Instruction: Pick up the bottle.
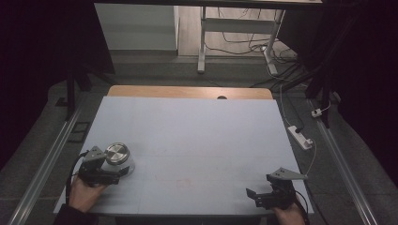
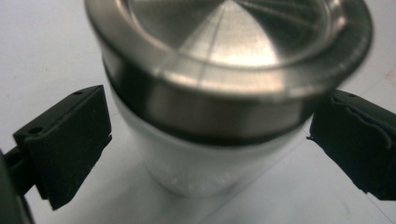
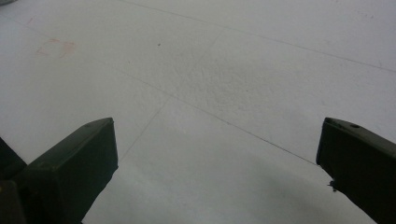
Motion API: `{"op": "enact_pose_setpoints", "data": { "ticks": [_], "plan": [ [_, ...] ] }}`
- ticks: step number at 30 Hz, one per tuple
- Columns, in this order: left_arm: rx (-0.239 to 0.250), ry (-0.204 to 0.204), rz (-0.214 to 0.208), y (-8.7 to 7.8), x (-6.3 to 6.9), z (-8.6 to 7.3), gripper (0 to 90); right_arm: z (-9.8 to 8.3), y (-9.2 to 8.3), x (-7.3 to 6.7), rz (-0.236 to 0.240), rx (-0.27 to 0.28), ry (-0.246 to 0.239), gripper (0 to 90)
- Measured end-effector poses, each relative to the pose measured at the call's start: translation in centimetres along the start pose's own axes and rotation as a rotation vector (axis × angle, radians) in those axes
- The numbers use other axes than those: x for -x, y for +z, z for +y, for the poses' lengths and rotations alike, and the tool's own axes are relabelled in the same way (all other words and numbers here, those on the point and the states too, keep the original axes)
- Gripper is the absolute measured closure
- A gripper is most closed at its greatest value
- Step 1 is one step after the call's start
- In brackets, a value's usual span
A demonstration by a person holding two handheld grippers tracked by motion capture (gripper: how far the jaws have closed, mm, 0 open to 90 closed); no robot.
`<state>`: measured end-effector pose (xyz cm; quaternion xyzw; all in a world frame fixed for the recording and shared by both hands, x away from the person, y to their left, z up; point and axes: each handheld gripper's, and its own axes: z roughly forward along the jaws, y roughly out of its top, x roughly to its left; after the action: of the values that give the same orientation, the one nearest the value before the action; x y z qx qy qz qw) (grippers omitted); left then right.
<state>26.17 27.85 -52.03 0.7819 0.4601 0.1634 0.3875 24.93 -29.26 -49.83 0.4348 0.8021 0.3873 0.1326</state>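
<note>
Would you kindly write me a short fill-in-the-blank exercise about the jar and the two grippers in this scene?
1. The jar wears a lid made of ____.
2. The jar stands between the jaws of the ____ gripper.
3. The right gripper has its jaws ____ over the bare table.

Missing words: metal; left; open

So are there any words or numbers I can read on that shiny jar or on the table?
No readable text anywhere.
Jar with its metal lid: no label, word or number.
White table: only thin lines and a faint reddish square mark, no letters.
Left gripper and right gripper: plain black jaws, no markings to read.
</note>
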Motion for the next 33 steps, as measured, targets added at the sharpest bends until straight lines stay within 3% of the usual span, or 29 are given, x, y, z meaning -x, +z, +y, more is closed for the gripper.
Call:
{"op": "enact_pose_setpoints", "data": {
  "ticks": [9, 21, 28, 33],
  "plan": [
    [0.000, 0.012, -0.015, 0.9, -0.2, 0.6, 0.0, 0.0, 0.0, 0.0, 0.001, -0.003, -0.001, 0.0],
    [-0.001, 0.063, 0.011, 1.3, -0.2, 0.8, 13.2, 0.0, 0.0, 0.0, 0.004, -0.002, -0.002, 0.0],
    [-0.004, 0.062, 0.010, 1.3, -0.2, 0.9, 14.2, 0.0, 0.0, 0.0, 0.007, -0.002, -0.002, 0.0],
    [-0.012, 0.036, 0.015, 1.3, -0.2, 1.1, 14.3, 0.0, 0.0, 0.0, 0.008, 0.000, -0.005, 0.0]
  ]
}}
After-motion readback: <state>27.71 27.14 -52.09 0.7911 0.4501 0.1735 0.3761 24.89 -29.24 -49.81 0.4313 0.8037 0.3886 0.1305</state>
